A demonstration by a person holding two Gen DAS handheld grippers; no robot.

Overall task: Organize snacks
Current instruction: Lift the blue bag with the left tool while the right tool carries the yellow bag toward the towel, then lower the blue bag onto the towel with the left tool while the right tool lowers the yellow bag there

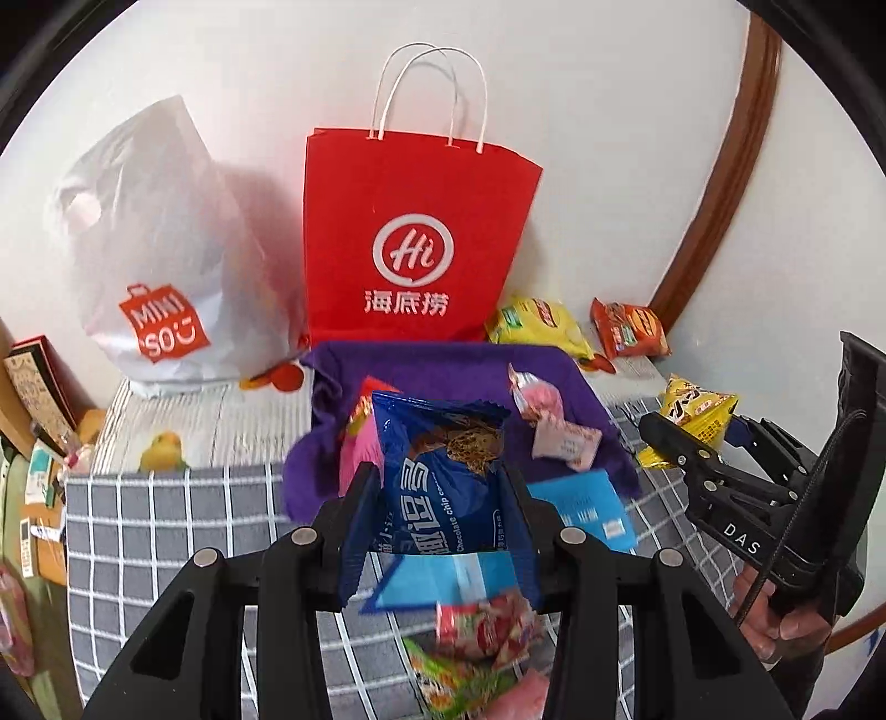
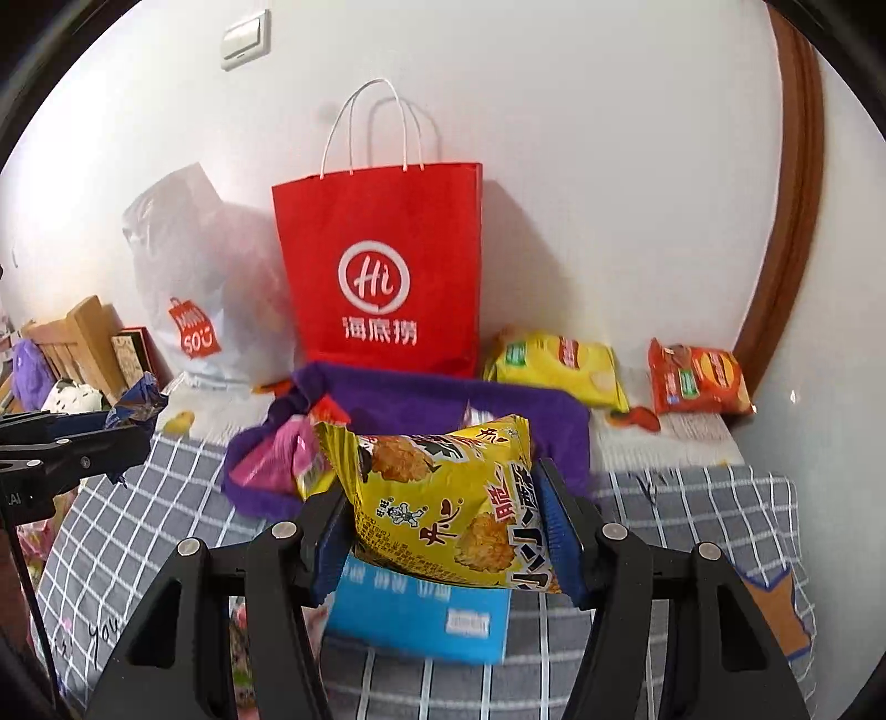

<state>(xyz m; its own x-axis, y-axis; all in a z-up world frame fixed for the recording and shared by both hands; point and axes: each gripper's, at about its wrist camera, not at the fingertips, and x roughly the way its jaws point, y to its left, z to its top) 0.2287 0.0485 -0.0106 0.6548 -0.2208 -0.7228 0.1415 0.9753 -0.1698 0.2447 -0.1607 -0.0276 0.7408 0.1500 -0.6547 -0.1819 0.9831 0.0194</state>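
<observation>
My left claw [image 1: 437, 498] grips a blue cookie bag [image 1: 443, 471], my right claw [image 2: 448, 526] a yellow snack bag [image 2: 443, 498], both above the purple basket [image 1: 443, 365]. Some snacks are inside already; chip bags [image 2: 559, 365] wait near the wall.

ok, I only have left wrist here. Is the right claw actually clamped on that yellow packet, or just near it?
Observer: Clamped. In the right wrist view the right claw has both pads pressed against the sides of the yellow packet.
Operator: What's under the packet?
Observer: The blue box, lying flat on the checked cloth. The packet hides its far edge.
Operator: Anything on the wall that I'm missing?
Observer: A light switch, high up and to the left of the red bag.
</observation>
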